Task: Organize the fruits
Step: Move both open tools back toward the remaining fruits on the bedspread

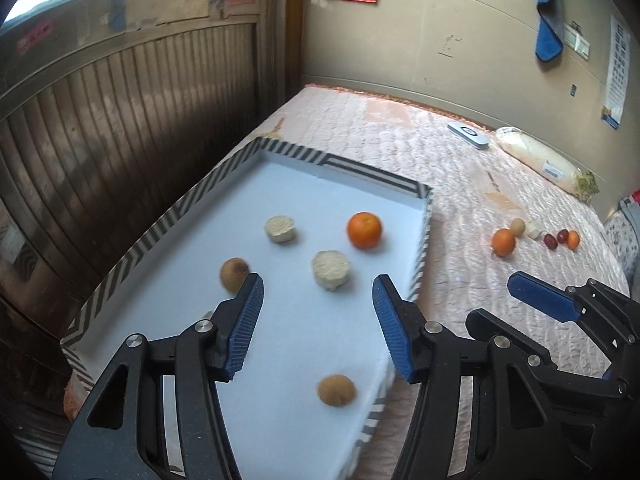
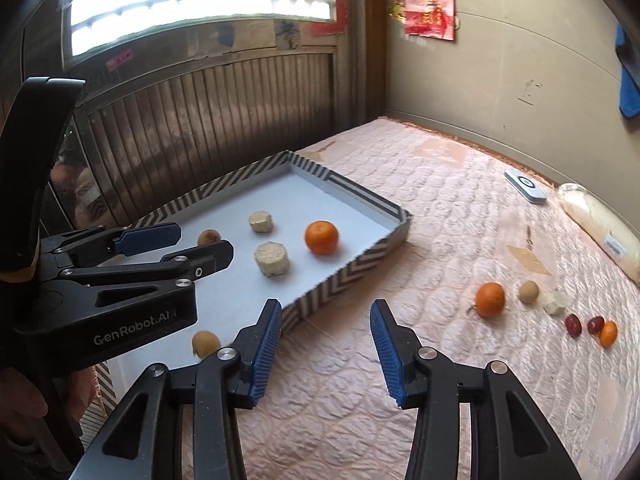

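Fruits split between tray and quilt. Left gripper (image 1: 318,284) released, jaws apart with nothing between the pads, hanging over the near half of the tray (image 1: 224,176). Right gripper (image 2: 325,312) also released and empty, over bare quilt (image 2: 420,240) just beside the tray's right wall. Each gripper shows in the other's view, side by side and apart. On the tray's white floor: orange (image 1: 364,230) toward the right wall, two pale cut rounds, one mid-tray (image 1: 330,269) and one further back (image 1: 280,229), a brown fruit (image 1: 234,274) partly behind the left gripper's left finger, and another brown fruit (image 1: 336,389) at the near end. None touch each other. Tray rim is striped black and white; tray sits at the quilt's left edge next to a dark slatted panel (image 1: 120,140). Well to the right on the quilt, a loose row: second orange (image 2: 490,299), tan round fruit (image 2: 529,291), pale chunk (image 2: 556,302), two red dates (image 2: 573,325), small orange fruit (image 2: 608,333) touching the nearer date. Beyond that, a wrapped white radish (image 2: 596,224) along the wall and a flat white device (image 2: 525,186) near it.
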`<state>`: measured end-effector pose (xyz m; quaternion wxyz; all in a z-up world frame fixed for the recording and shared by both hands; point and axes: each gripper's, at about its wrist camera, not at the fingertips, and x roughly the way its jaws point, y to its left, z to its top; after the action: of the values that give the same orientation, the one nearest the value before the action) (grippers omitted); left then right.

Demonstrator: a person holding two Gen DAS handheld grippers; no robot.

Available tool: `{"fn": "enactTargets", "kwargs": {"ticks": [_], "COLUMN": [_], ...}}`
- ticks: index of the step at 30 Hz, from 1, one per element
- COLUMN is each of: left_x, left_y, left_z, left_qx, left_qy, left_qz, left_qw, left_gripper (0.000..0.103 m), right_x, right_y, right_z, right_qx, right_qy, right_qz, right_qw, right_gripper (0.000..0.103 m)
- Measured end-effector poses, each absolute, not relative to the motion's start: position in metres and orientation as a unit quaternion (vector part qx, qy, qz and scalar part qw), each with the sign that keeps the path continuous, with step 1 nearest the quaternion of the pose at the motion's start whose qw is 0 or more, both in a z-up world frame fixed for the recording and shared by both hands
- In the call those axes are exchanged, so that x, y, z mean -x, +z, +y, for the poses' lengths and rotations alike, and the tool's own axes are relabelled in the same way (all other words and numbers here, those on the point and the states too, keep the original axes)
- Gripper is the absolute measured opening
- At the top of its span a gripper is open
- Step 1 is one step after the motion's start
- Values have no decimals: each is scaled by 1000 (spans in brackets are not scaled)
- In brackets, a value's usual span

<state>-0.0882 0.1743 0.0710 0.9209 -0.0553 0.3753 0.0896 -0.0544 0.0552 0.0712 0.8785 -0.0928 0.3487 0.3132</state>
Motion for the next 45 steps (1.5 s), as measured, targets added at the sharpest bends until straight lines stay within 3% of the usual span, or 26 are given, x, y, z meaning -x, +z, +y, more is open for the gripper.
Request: {"fn": "enactTargets", "kwargs": {"ticks": [24, 45], "left_x": [42, -35], "left_y": [65, 33], "left_z": [55, 12], "left_qx": [1, 26], "left_qy": [-4, -46], "left_qz": [390, 450], "left_qw": [921, 892], "left_gripper": [57, 57], "right_x": [40, 5], "right_y": [67, 42], "right_z": [-74, -136], "right_qx": [29, -5], "right_qy": [205, 171], "right_qz": [366, 399], "right_qw": [907, 901], "right_gripper": [46, 46]}}
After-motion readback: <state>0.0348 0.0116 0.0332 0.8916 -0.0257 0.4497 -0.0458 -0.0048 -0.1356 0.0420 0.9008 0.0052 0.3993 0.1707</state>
